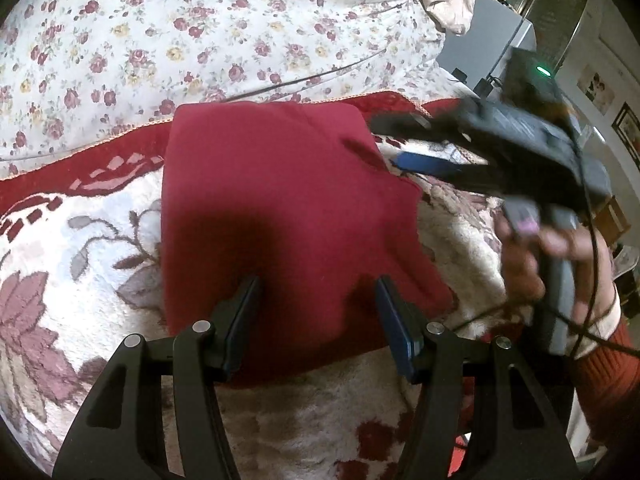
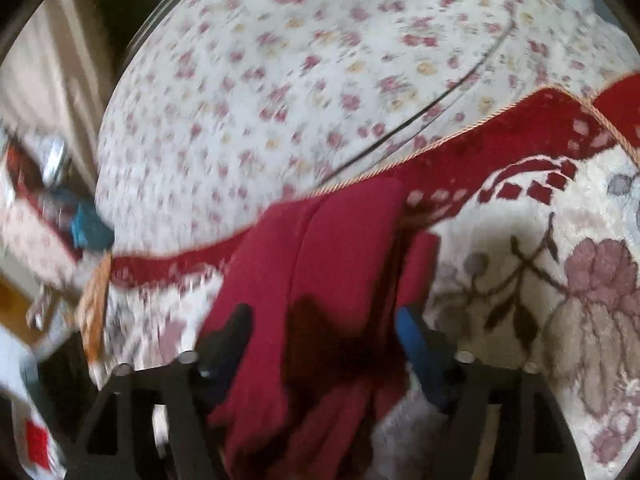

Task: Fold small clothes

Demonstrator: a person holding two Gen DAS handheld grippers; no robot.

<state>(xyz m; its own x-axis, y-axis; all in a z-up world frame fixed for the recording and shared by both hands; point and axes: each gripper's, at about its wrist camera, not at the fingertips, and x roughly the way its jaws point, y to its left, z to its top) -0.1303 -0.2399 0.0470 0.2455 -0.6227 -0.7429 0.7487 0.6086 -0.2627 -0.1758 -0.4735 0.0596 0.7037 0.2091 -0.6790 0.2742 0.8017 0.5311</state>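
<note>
Far left: a plush flowered blanket (image 1: 80,240) spread over the bed, with a small-flowered sheet (image 1: 200,20) beyond it, giving a soft, broad place to fold on. At the middle of that blanket: a dark red garment (image 1: 280,184), already folded to a tidy near-rectangle, flat, with its far edge near the blanket's red border. Over the garment's near edge: the left gripper (image 1: 318,284), tilted downward, jaws spread wide, with cloth beneath them but not pinched. Probably poised there to steady the fold or take that edge for the next turn. At the garment's right far corner, where a small wrinkle shows: the right gripper (image 1: 386,140), blurred, jaws likewise spread and pinching nothing. Seen through its own camera, red cloth running beneath and between the open fingers (image 2: 240,316), layered folds visible though smeared. Likely placed at that side to tidy or catch the loose corner. Farthest right: a hand (image 1: 532,256) around the gripper's handle, and a rust-coloured sleeve (image 1: 608,364) below it. Folding apparently well along, with perhaps a last fold or smoothing left.
</note>
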